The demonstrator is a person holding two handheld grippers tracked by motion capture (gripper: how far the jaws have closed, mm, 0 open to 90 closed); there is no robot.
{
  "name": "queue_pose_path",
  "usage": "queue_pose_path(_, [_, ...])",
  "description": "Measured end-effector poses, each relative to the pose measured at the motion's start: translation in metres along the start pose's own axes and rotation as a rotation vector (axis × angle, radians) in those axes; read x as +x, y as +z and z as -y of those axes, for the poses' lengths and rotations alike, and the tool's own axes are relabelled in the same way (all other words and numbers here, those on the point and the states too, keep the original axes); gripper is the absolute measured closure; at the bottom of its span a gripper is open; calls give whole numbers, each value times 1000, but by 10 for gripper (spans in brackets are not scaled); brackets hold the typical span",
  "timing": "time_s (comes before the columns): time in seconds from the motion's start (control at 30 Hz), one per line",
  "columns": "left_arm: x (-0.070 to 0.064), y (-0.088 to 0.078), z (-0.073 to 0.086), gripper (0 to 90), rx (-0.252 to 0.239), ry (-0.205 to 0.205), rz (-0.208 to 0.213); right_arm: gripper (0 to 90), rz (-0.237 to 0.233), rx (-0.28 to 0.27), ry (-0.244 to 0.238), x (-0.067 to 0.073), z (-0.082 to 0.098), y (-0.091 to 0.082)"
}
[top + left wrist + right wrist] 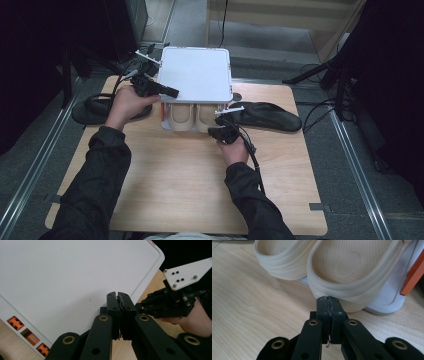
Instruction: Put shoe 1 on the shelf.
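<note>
Right gripper (329, 300): jaws pressed together with nothing between them, tips right at the heel rim of the nearer cream slipper (352, 272); whether they touch it I cannot tell.
Cream slippers: two of them, side by side, heels sticking out of the front of the white box (196, 75); the second slipper (284, 260) lies just beside the first.
White box: stands at the far middle of the wooden table (190, 180), its flat lid on top, orange clips (15, 323) along one edge of the lid.
Left gripper (117, 296): jaws also closed on nothing, hovering over the lid near its corner; in the high view it sits at the box's left edge (160, 90).
Right hand (232, 149): holds its gripper in front of the box, cable trailing back along the sleeve.
Black insoles: one (270, 116) lies on the table just right of the box, another (92, 109) left of it, partly behind the left hand (127, 104).
</note>
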State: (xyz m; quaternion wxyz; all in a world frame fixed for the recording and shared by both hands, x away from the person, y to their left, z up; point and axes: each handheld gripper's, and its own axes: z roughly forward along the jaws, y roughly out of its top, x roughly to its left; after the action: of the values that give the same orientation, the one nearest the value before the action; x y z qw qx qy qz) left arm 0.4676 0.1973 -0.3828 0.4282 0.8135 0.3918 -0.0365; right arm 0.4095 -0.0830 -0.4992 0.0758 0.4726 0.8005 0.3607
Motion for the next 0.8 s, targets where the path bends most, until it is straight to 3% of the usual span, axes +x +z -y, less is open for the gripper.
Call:
queue_pose_path(0.47, [0, 0, 0, 881, -5, 2, 3, 885, 18, -5, 3, 7, -8, 10])
queue_pose_path(0.57, [1, 0, 0, 856, -7, 1, 18, 882, 4, -9, 8, 9, -7, 6])
queue_pose_path(0.8, [-3, -3, -1, 765, -11, 21, -25, 843, -37, -29, -30, 15, 2, -14])
